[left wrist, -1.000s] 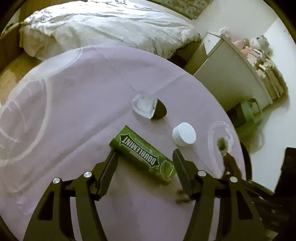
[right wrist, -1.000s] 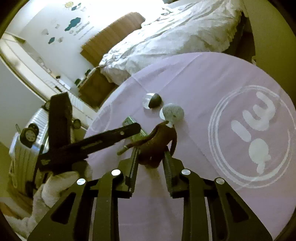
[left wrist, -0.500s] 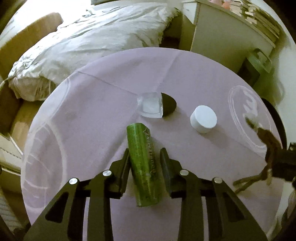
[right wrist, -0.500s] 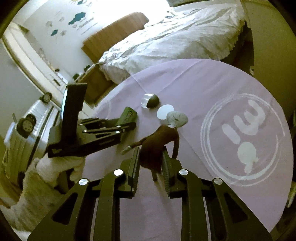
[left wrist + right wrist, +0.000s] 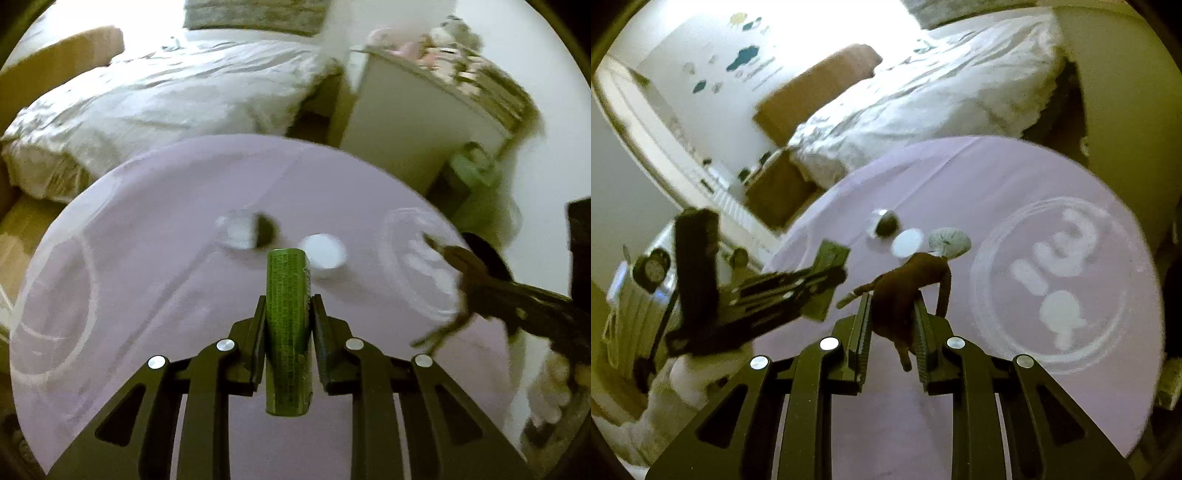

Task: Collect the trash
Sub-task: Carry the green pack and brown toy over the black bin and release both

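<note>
My left gripper [image 5: 287,317] is shut on a green chewing gum pack [image 5: 288,325] and holds it above the round purple table [image 5: 147,258]. My right gripper [image 5: 893,314] is shut on a brown withered peel with a pale end [image 5: 908,280], also off the table. In the right wrist view the left gripper [image 5: 827,284] with the gum pack [image 5: 827,273] shows at left. In the left wrist view the right gripper [image 5: 480,280] shows at right. A white round lid [image 5: 323,254] and a clear cup with a dark lump [image 5: 247,232] lie on the table.
A bed with white bedding [image 5: 166,96] stands beyond the table. A white cabinet [image 5: 417,122] and a green object [image 5: 469,170] stand at the right. A suitcase [image 5: 639,288] is at the left in the right wrist view. The tablecloth has a white circular logo [image 5: 1056,280].
My left gripper closed on the gum pack and lifted it off the table, turning it lengthwise between the fingers. My right gripper rose a little with the brown peel.
</note>
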`<state>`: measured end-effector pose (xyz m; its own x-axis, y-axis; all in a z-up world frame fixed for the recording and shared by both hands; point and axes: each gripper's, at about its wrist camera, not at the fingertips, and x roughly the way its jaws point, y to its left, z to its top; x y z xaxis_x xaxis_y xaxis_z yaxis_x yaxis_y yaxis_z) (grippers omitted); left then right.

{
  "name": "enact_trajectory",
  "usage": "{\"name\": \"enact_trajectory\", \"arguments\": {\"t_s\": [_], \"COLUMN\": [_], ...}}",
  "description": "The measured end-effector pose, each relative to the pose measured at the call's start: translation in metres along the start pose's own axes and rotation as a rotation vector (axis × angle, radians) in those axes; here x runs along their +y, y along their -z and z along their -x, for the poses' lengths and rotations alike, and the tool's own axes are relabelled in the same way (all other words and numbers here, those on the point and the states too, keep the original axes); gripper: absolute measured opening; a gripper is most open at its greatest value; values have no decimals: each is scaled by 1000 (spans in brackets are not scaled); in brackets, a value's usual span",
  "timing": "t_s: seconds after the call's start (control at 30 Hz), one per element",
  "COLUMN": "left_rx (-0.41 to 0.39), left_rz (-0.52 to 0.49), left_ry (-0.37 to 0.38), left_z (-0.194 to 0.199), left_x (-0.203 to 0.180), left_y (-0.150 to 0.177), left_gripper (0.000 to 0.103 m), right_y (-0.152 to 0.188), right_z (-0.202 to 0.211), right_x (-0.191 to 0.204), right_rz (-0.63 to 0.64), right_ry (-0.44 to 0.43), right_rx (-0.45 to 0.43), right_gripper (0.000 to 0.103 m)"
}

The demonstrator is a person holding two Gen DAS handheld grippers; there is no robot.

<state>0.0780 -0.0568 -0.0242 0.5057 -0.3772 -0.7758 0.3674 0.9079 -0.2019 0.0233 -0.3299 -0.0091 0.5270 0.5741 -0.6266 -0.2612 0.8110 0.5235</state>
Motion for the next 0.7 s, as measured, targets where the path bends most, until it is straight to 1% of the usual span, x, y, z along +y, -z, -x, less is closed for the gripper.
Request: {"name": "enact_trajectory", "arguments": {"t_s": [0.1,0.2,0.4,0.47,0.63,0.7], "left_rx": [-23,-38,-27,-24,-3,4], "left_rz": [-59,-139,-256,-297,-373,-385], "left_ry": [47,99,172,201,271,293], "left_z": [8,10,-11,-19,-40,-45], "left_x": [-35,-78,-140,-167,-219,-230], "left_y": [-7,-18,-33,-37,-36,-34], "left_gripper": [23,23,23,23,23,23], "right_y": [-1,0,7,9,21,27], "right_z": [22,43,81,92,120,130], "right_x": [-18,-40,-86,-101,-144,-160], "right_rz": [-34,-70,-147,-170,-239,-265], "right_ry": [23,57,135,162,225,252], "right_rx": [-45,-85,-148,-164,-203,-213], "right_gripper": [22,22,22,22,22,22]}}
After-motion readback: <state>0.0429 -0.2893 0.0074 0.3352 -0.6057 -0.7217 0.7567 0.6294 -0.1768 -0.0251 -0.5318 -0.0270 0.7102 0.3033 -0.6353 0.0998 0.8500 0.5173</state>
